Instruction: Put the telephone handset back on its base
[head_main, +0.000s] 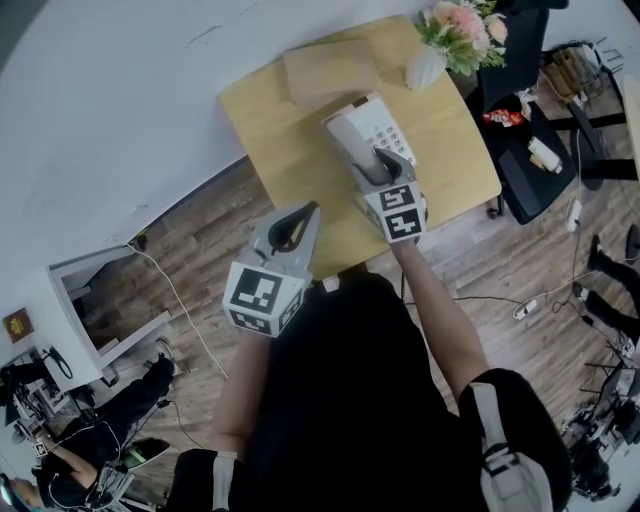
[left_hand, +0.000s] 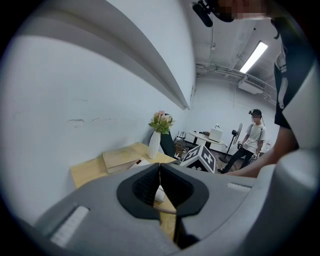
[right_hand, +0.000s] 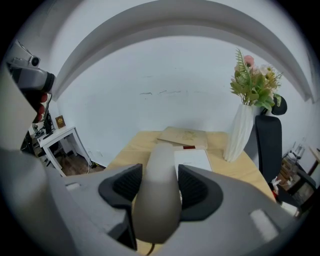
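Observation:
The pale grey handset sits clamped between the black pads of my right gripper, pointing toward the wall. In the head view the handset lies along the left side of the white telephone base, whose keypad shows; whether it rests on the cradle I cannot tell. My right gripper is shut on its near end. The base shows white just beyond the handset. My left gripper hangs shut and empty over the table's near left edge, its jaws pressed together.
On the wooden table, a tan book lies against the wall and a white vase of flowers stands at the back right. A black office chair is to the right. A person stands across the room.

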